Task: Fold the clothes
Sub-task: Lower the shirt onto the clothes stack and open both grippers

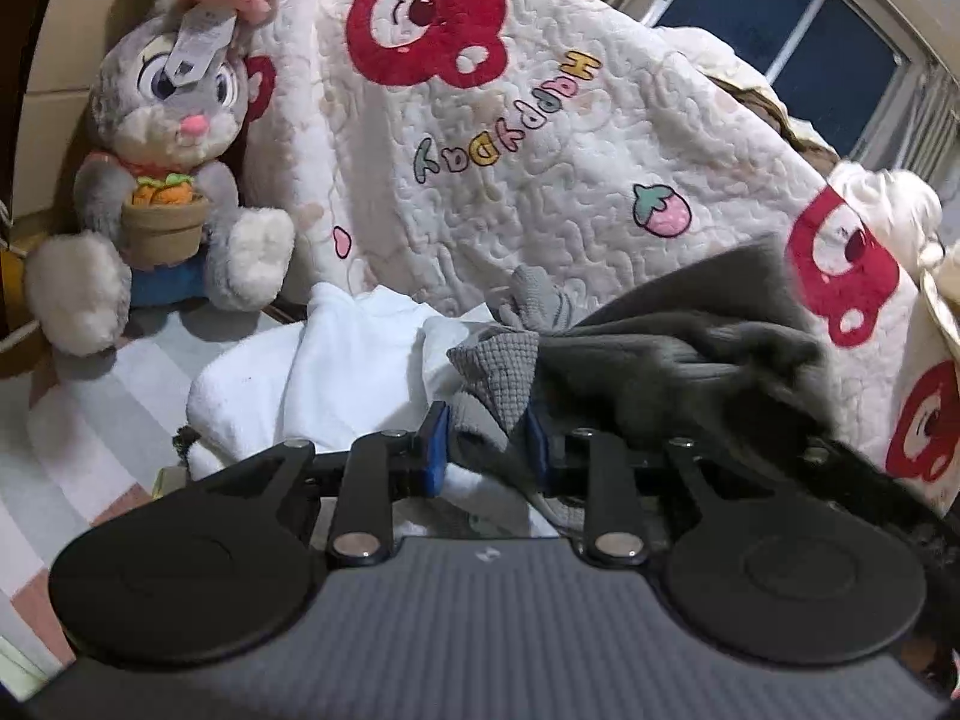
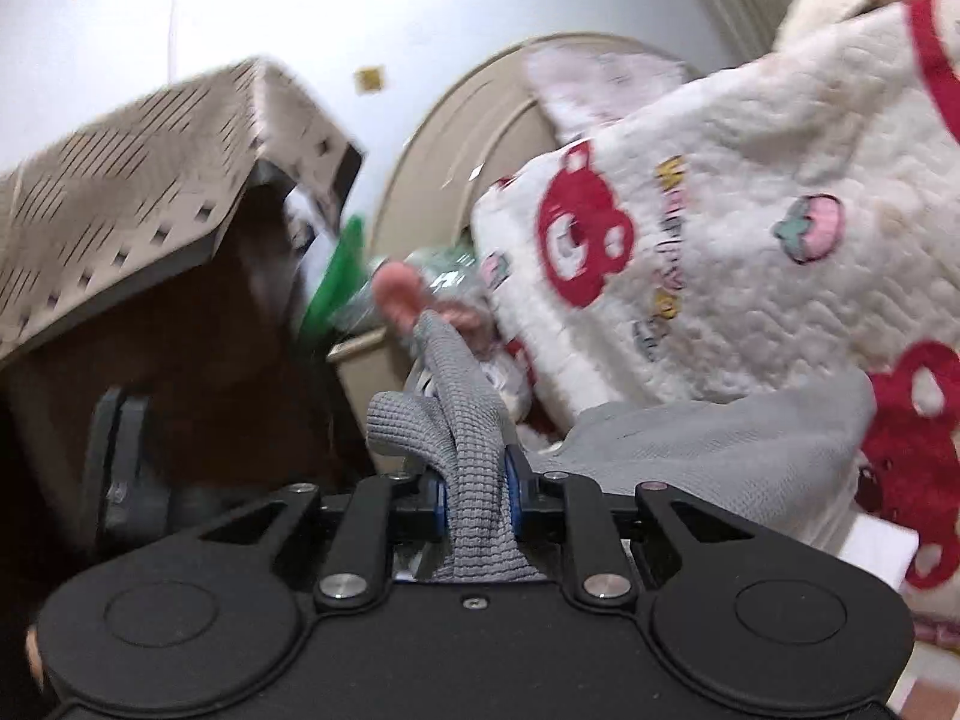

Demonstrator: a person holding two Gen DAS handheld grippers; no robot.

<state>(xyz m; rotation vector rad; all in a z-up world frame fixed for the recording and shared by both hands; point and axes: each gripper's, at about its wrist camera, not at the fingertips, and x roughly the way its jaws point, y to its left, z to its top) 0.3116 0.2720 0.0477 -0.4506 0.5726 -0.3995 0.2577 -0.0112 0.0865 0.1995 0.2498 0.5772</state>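
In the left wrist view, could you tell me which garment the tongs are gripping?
The light grey waffle-knit garment, pinched between the left tongs; the white garment and dark grey garment lie beside it, ungripped.

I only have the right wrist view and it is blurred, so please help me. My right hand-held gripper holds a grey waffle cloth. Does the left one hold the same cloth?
Observer: Yes. In the left wrist view the left hand-held gripper is shut on a fold of the grey waffle cloth.
Operator: What lies beside that cloth on the left side?
Observer: A white garment, crumpled, touching the grey one.
Operator: Anything else near it?
Observer: A dark grey garment lies on its other side, against the bear-print quilt.
Operator: Any object that I should avoid?
Observer: A plush rabbit sits upright further left, apart from the clothes.
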